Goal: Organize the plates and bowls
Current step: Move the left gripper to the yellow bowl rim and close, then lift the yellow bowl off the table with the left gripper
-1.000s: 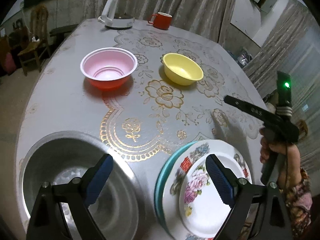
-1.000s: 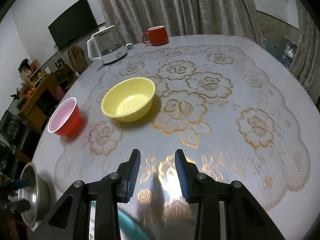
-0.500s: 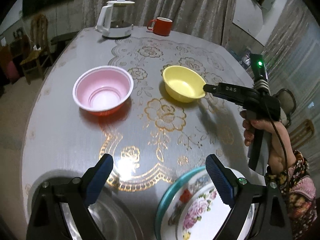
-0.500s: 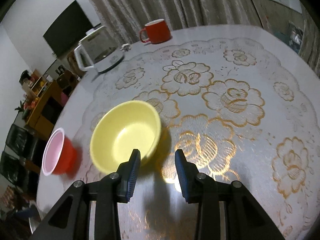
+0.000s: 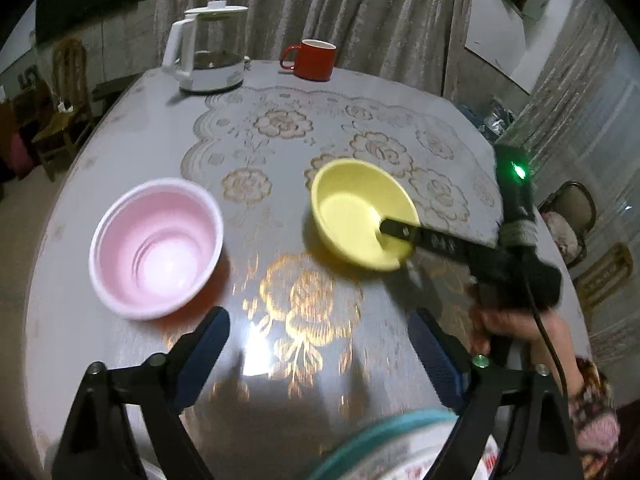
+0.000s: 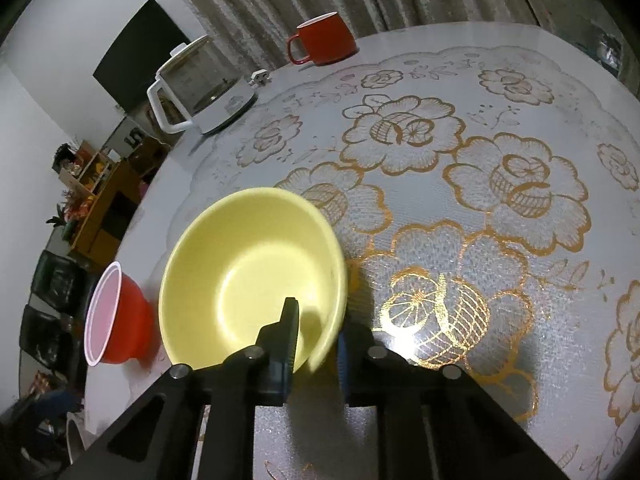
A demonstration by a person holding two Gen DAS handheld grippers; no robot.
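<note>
The yellow bowl (image 6: 256, 276) sits mid-tabletop (image 6: 500, 100). The right tool (image 6: 316, 344) has just been closing and pinches its near rim, one finger inside, one outside. The bowl looks light, stiff, smooth plastic; the thin rim may slip or tip it. The left tool (image 5: 320, 356) hangs spread, empty.

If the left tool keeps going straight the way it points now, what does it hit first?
Probably the bare tablecloth between the pink bowl and the yellow bowl. The left tool is open and aims at that gap; depth is uncertain.
</note>
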